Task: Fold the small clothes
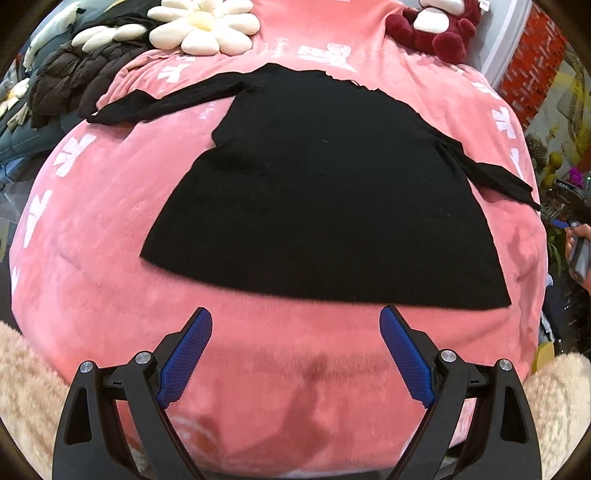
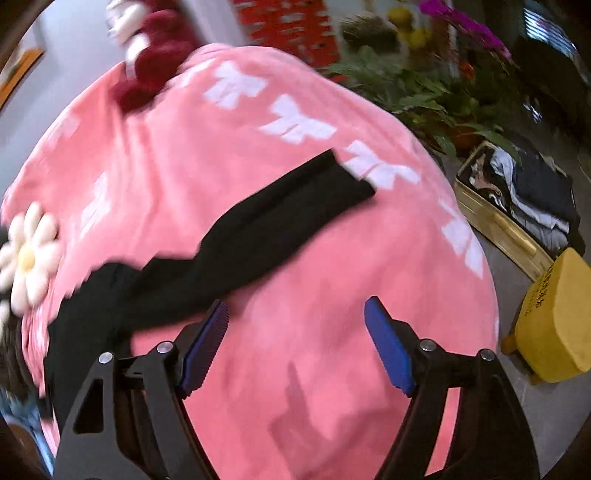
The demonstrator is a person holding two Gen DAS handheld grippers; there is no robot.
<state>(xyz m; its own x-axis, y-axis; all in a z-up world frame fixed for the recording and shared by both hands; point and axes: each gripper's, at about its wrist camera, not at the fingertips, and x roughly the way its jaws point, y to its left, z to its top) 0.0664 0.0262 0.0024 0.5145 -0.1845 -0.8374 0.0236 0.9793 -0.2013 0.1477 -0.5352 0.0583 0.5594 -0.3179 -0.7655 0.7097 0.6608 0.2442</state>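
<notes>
A black long-sleeved top (image 1: pixel 321 192) lies flat on a pink blanket (image 1: pixel 92 221), hem nearest me and both sleeves spread out to the sides. My left gripper (image 1: pixel 295 317) hovers just short of the hem, open, with only blanket between its blue pads. In the blurred right wrist view one black sleeve (image 2: pixel 258 236) runs diagonally across the blanket (image 2: pixel 332 277). My right gripper (image 2: pixel 295 310) stands open just below that sleeve, its left pad (image 2: pixel 205 347) close to the cloth; nothing sits between the pads. The right gripper also shows at the far right edge (image 1: pixel 576 251), held by a hand.
A daisy-shaped cushion (image 1: pixel 203 26) and a dark red plush toy (image 1: pixel 439 29) lie at the blanket's far end. Dark clothes (image 1: pixel 74 81) are piled at the left. Off the right side are plants (image 2: pixel 417 92), an open suitcase (image 2: pixel 517 206) and a yellow stool (image 2: pixel 554 317).
</notes>
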